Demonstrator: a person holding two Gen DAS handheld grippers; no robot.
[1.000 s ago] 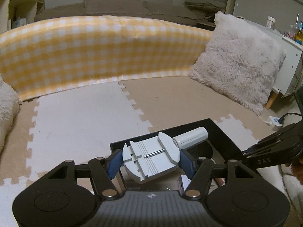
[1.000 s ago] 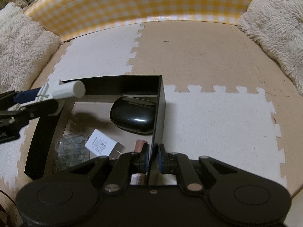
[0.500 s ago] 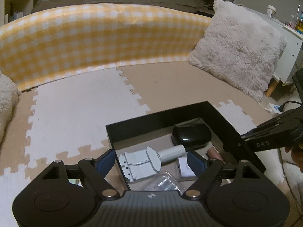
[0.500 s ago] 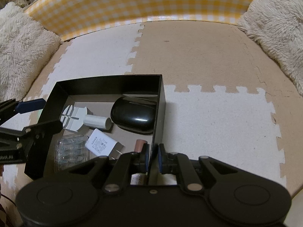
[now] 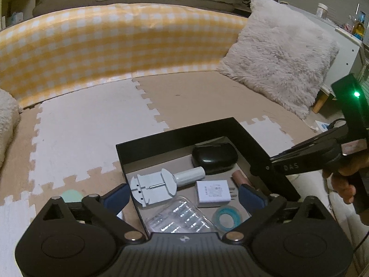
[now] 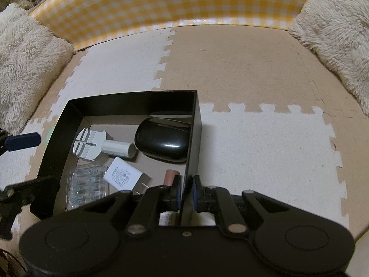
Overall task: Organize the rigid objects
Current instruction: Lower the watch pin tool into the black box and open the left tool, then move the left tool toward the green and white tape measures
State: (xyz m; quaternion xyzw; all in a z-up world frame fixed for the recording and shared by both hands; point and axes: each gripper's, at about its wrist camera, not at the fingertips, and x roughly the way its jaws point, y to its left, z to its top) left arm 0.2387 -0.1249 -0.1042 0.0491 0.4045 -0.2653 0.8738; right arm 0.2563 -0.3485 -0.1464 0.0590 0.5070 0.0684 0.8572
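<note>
While its blue-padded fingers stand wide apart and hold nothing, the left tool (image 5: 182, 195) hangs above the near end of a black box (image 5: 184, 133) on the foam floor mat (image 5: 92, 120). Between and just beyond the fingers, on the box floor, lie a white watch-strap tool (image 5: 153, 185) with a round handle, a white charger (image 5: 213, 191), a clear plastic case (image 5: 177, 219) and a teal tape ring (image 5: 227, 218); a black mouse (image 5: 214, 157) sits at the far end. The right tool (image 5: 267, 168) reaches in from the right onto the box's side wall.

Seen from the right wrist, the right tool (image 6: 186, 190) is nearly closed, clamped on the right wall of the black box (image 6: 194, 124), one finger inside, one outside. Left of it lie a copper-coloured tube (image 6: 170, 176), the charger (image 6: 121, 173), the clear case (image 6: 86, 185), the strap tool (image 6: 90, 144) and the mouse (image 6: 162, 140). One blue finger (image 6: 22, 140) of the left tool shows outside the box's left wall.
</note>
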